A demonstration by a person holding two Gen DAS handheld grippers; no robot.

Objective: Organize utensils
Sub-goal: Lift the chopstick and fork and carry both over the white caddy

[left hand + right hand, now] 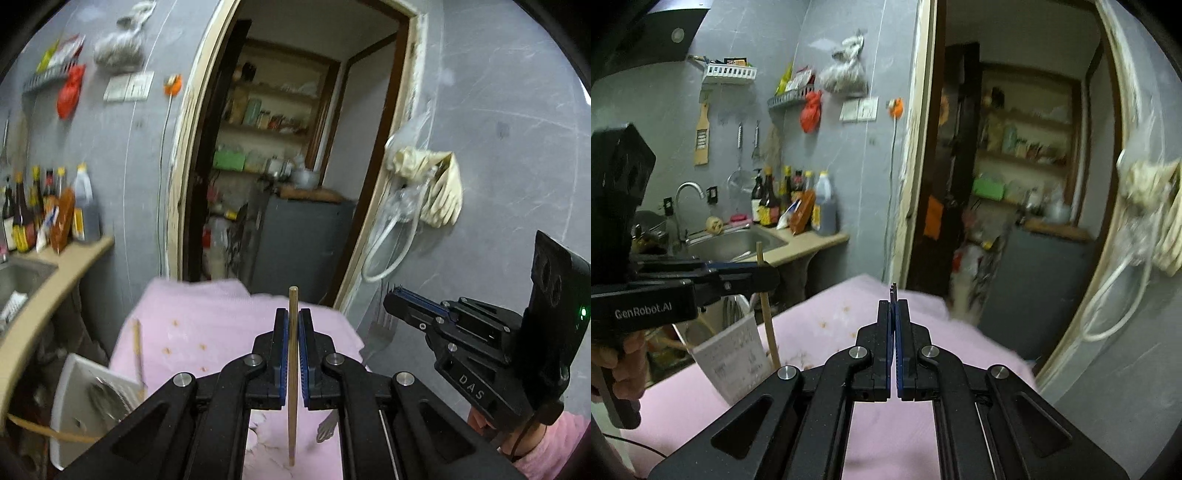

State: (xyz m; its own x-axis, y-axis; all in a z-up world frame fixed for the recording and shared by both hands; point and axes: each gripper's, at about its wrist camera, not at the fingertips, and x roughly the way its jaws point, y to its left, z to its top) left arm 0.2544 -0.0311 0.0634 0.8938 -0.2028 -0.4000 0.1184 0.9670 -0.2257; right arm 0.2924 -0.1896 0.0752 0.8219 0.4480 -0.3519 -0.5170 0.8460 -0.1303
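The left black two-finger gripper (pixel 293 325) is clenched on a thin wooden chopstick (pixel 292 373), which stands upright between its blue pads (pixel 283 354) — the top end rises a little above the fingertips and the lower end hangs down over the pink cloth (pixel 207 317) that covers the table. In the right wrist view the same chopstick (pixel 767 314) goes through the closed left gripper (pixel 753 275) and its lower part shows beside a white rectangular utensil holder (pixel 733 360).

The right black gripper (pixel 894 306) is also clenched, on the flat handle of a metal fork (pixel 380 328); in its own view only a thin dark edge of the fork (pixel 893 290) shows above the fingertips. From the left wrist view, the right gripper (pixel 397 297) is at the right side with the fork hanging below it, prongs upward (the picture is blurred here).

The white holder (pixel 74 402) stands at the left edge of the pink cloth, and a second wooden chopstick (pixel 138 350) leans just behind it. Further left is a steel sink (pixel 738 243) in a beige counter with dark sauce bottles (pixel 783 199).
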